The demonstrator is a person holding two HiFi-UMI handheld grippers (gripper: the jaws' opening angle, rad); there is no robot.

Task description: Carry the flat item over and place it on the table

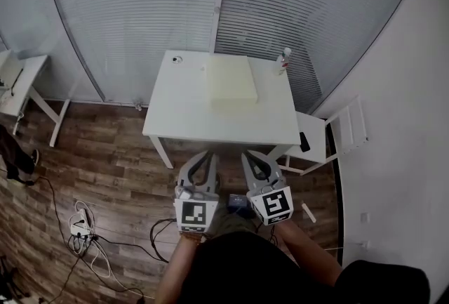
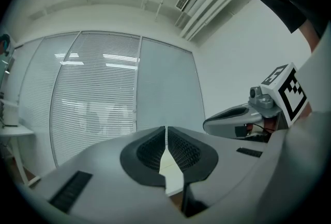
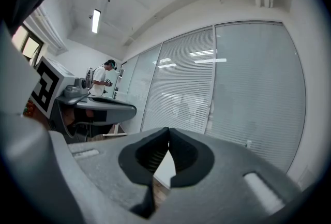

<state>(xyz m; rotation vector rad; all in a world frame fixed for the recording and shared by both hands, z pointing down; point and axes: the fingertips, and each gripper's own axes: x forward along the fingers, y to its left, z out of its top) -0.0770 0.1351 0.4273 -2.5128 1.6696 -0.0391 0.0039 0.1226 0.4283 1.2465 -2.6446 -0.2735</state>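
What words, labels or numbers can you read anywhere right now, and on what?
No readable words or numbers in any view.
Marker cube on the left gripper: black-and-white square pattern only, no letters.
Marker cube on the right gripper: the same, pattern only.
Bottle on the table: any label is too small to read.

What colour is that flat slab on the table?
The flat slab is pale cream; head view shows it best.
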